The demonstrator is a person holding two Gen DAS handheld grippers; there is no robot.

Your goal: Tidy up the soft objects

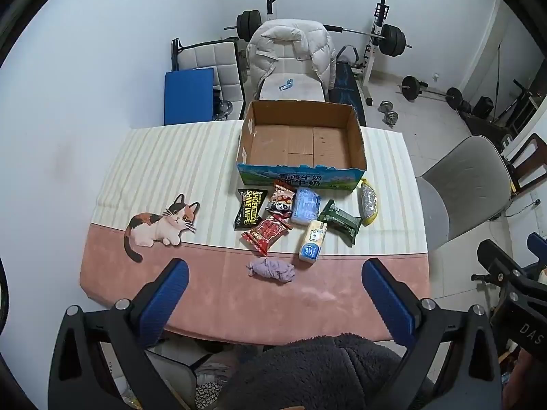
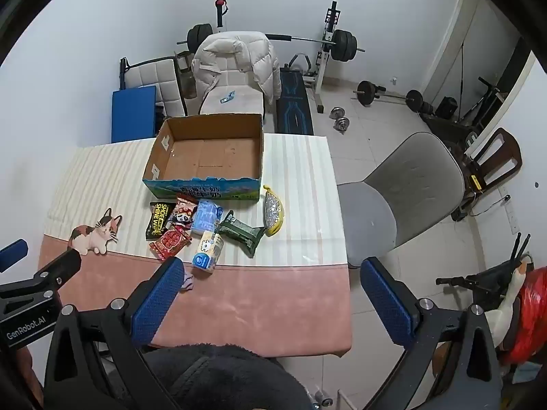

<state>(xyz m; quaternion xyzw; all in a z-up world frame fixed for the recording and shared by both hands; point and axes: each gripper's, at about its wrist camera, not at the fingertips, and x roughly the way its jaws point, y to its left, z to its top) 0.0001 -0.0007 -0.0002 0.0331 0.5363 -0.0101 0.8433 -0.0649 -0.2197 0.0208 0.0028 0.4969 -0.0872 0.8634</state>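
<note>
Soft packets lie clustered on the table (image 1: pixel 218 294) just near of the open cardboard box (image 1: pixel 301 143): in the left wrist view a black wipes packet (image 1: pixel 249 207) stands with its long axis near-to-far, a red snack bag (image 1: pixel 268 233) lies diagonal, a white tissue pack (image 1: pixel 313 240) points far and slightly right, a dark green pouch (image 1: pixel 340 220) runs left-to-right, and a crumpled lilac cloth (image 1: pixel 271 270) stretches left-to-right nearest the left gripper (image 1: pixel 275 302), whose jaws are spread wide, holding nothing, above the pink band. In the right wrist view the same cluster sits left of centre; the right gripper (image 2: pixel 271 302) is likewise spread wide and holding nothing, its left finger (image 2: pixel 159 295) hiding most of the cloth (image 2: pixel 188 282).
</note>
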